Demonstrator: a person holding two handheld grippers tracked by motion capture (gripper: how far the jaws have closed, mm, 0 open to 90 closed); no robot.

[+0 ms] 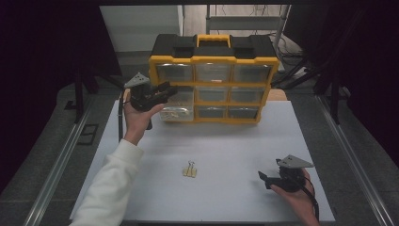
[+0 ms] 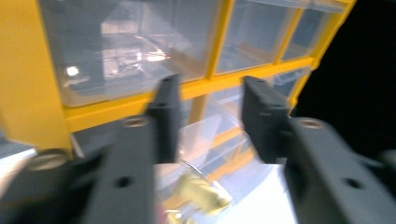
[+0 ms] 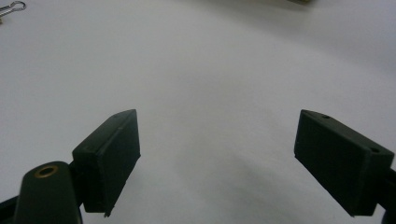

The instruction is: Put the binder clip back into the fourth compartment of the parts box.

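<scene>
Left gripper (image 1: 165, 89) raised at drawer (image 1: 179, 107)

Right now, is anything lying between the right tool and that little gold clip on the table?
Nothing visible. The right tool rests open near the table's front right, and bare white surface runs from it to the binder clip at centre.

white table (image 1: 226, 146): yellow drawer organizer (image 1: 214, 59) at back, binder clip (image 1: 189, 170) near front.
</scene>
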